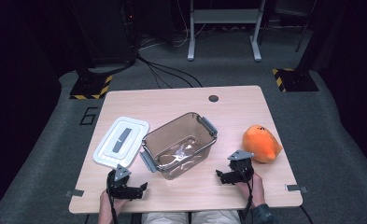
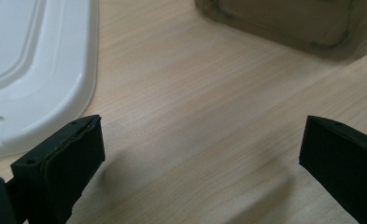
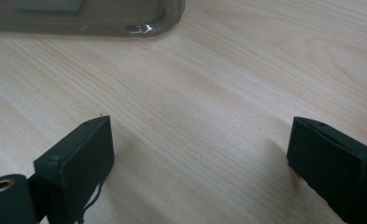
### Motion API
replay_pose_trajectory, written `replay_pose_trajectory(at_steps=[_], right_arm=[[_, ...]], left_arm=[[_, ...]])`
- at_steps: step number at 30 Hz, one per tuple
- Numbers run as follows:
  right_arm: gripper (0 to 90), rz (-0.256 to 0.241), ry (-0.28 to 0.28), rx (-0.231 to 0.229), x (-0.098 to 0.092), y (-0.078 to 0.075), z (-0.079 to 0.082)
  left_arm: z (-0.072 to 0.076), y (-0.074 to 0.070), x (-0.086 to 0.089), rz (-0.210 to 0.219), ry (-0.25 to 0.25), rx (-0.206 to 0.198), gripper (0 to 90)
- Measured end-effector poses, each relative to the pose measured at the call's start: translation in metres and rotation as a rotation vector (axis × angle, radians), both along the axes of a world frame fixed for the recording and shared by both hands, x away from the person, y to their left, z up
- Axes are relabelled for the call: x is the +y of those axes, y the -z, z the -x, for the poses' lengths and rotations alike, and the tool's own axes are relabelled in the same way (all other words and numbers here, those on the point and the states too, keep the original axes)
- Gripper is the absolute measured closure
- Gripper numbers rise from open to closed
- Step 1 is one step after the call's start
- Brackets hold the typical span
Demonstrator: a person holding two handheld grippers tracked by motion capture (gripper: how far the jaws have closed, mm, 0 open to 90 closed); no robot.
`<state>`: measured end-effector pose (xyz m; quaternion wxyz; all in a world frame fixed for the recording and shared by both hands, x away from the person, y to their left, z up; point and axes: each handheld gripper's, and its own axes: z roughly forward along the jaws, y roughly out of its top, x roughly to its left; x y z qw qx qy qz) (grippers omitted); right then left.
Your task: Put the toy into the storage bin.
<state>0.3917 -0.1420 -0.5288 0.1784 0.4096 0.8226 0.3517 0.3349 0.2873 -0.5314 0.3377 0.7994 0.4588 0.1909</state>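
Note:
A clear brownish plastic container (image 1: 181, 144) with grey latches stands in the middle of the table. Its white lid (image 1: 121, 141) with a grey strip lies flat to its left. An orange plush toy (image 1: 261, 143) sits at the right. My left gripper (image 1: 141, 188) rests low near the front edge, below the lid, open with nothing between its jaws; its own view has the lid (image 2: 31, 70) and the container's base (image 2: 293, 23) ahead. My right gripper (image 1: 221, 176) is open and empty too, between container and plush, with a container corner (image 3: 139, 23) ahead.
The light wooden table (image 1: 181, 100) has a round cable hole (image 1: 213, 98) at its far edge and metal clips at the front corners. Grey carpet, cables and a white stand's legs lie beyond the table. Bare wood stretches in front of the container.

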Motion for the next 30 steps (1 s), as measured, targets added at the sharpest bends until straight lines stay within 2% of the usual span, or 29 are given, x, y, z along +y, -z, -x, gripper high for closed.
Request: replay_pose_trajectory(at_steps=[2,3,14,15,20,21,23,24,25,27,28,29,30], right_arm=[[7.1,0.001,-0.003,-0.001,0.000,0.000,0.000],[7.1,0.001,-0.003,-0.001,0.000,0.000,0.000],[4.9,0.005,0.009,-0.001,0.000,0.000,0.000],[1.6,0.018,0.015,-0.002,0.002,0.000,0.001],[0.0,0.045,0.032,0.009,0.007,-0.002,0.001],[0.0,0.067,0.021,0.015,0.006,-0.006,0.002],[0.0,0.069,0.011,0.007,0.005,-0.009,0.002],[0.0,0.063,0.012,0.004,0.004,-0.013,0.004],[0.2,0.036,0.005,-0.001,-0.001,-0.025,0.006],[1.8,0.030,-0.020,-0.026,-0.008,-0.037,0.006],[1.8,0.030,-0.020,-0.026,-0.008,-0.037,0.006],[2.1,0.022,-0.010,-0.032,-0.012,-0.047,0.006],[2.1,0.022,-0.010,-0.032,-0.012,-0.047,0.006]], left_arm=[[0.000,0.000,-0.001,-0.016,0.007,-0.011,0.2],[-0.001,0.000,-0.001,-0.002,0.006,-0.003,0.2],[-0.004,0.000,0.000,-0.007,0.022,0.000,0.1],[-0.004,0.000,0.000,-0.006,0.022,-0.001,0.1],[-0.004,0.000,0.000,-0.006,0.023,-0.001,0.1],[-0.004,0.000,0.000,-0.006,0.022,-0.001,0.1],[-0.004,0.000,0.000,-0.007,0.023,-0.001,0.1],[-0.004,0.000,0.000,-0.007,0.023,-0.001,0.1],[-0.004,0.000,0.000,-0.006,0.024,-0.001,0.1],[-0.004,0.000,0.000,-0.006,0.022,-0.001,0.1],[-0.004,0.000,0.000,-0.006,0.022,-0.001,0.1],[-0.004,0.000,0.000,-0.007,0.022,-0.001,0.2],[-0.004,0.000,0.000,-0.007,0.022,-0.001,0.2]])
